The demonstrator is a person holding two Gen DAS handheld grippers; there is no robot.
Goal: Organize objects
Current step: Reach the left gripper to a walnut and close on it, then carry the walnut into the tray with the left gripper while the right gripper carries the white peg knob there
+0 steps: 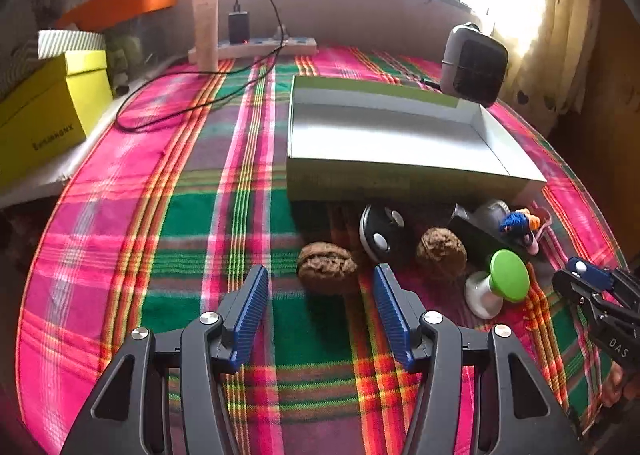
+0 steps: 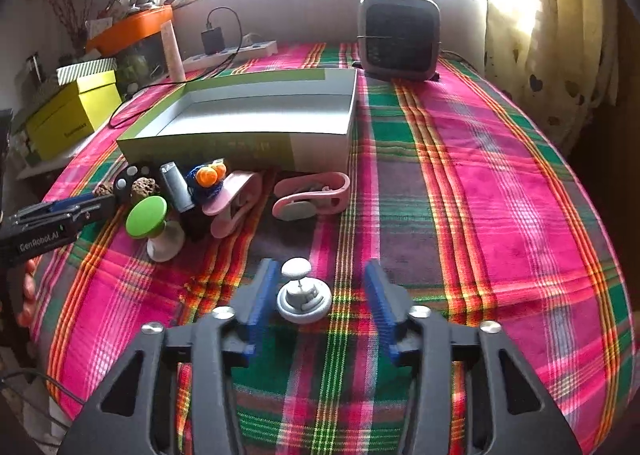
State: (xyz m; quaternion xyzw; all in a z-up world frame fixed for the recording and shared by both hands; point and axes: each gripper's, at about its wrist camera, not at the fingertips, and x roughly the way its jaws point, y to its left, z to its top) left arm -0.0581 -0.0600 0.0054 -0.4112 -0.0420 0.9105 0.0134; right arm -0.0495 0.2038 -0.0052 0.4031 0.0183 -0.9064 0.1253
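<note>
Desk, covered by plaid cloth (image 1: 200,215) in pink, green and orange.

Left claw (image 1: 320,295): jaws wide apart, nothing gripped; a walnut (image 1: 327,267) lies on the cloth just past the tips, between them.

Shallow open box (image 1: 400,143), white inside, green outside: nothing in it, standing behind the loose items.

Cluster along the box's near wall, left to right: black-and-white round item (image 1: 378,233); second walnut (image 1: 441,253); green-capped white knob (image 1: 500,281), tipped over; grey cylinder (image 2: 176,187); blue yarn figure (image 2: 208,177) with orange balls; two pink clips (image 2: 236,203) (image 2: 312,195).

Right claw (image 2: 318,299): jaws part open, a small grey-white knob (image 2: 302,291) standing between them, nearer the left finger; the pads do not press on it.

Grey fan heater (image 2: 400,39): far edge, behind the box.
</note>
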